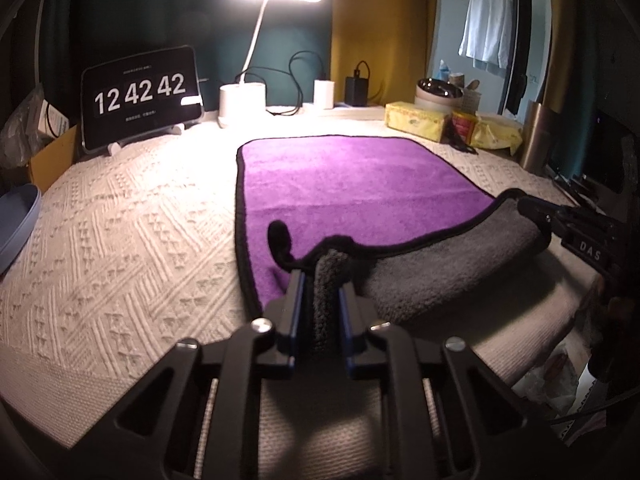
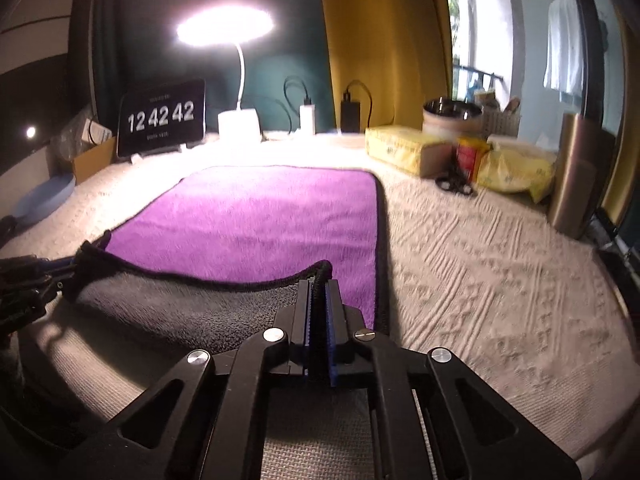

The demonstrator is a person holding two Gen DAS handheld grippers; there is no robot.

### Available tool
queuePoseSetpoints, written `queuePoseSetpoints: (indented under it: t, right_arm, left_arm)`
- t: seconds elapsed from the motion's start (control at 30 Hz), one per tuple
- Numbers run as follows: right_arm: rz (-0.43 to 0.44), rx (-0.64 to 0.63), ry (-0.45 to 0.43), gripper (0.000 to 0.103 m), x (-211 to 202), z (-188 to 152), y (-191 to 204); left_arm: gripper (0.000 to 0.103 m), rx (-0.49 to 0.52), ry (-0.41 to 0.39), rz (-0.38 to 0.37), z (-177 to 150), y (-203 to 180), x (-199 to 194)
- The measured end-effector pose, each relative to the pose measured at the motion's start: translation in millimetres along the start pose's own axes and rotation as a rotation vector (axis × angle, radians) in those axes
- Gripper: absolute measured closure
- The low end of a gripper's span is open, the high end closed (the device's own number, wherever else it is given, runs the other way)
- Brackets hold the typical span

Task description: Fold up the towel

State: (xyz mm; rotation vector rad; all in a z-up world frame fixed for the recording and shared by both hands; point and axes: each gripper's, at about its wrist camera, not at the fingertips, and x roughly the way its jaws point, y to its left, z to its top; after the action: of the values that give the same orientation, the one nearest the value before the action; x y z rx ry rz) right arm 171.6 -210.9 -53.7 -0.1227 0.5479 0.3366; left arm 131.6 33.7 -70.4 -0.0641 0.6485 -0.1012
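Between your left fingers (image 1: 320, 280) sat the near left corner of the towel (image 1: 352, 184), clamped tight with a thick gray bunch of pile squeezed between the blue pads. Your right fingers (image 2: 319, 280) were clenched the same way on the near right corner, though on a thinner bite, mostly the black hem. Ahead of both pairs of fingers, the rest of the towel lay flat and purple side up on the white cloth (image 1: 120, 220) covering the bench, its far edge short of the lamp (image 1: 242, 100) and the clock (image 1: 140, 94). The near edge was lifted and turned over, so the gray underside faced you and sagged in a shallow curve from one grip to the other.

To have done this fold well, you needed to carry both corners forward at the same pace and height, as the left one looked a little more bunched. Drawing your hands slightly apart would have taken out that sag and kept the hem straight. I judged the right grip the weaker one, so a slow, low sweep was safer than a quick lift. You should have laid the near corners onto the far corners before letting go.
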Motion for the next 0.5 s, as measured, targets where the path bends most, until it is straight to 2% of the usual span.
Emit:
queuePoseSetpoints:
  t: [0.5]
  right_arm:
    - [-0.011, -0.010, -0.096, 0.097, -8.6, 30.8, -3.1]
  left_arm:
    - [0.087, 0.044, -0.101, -0.002, 38.2, 3.1, -11.0]
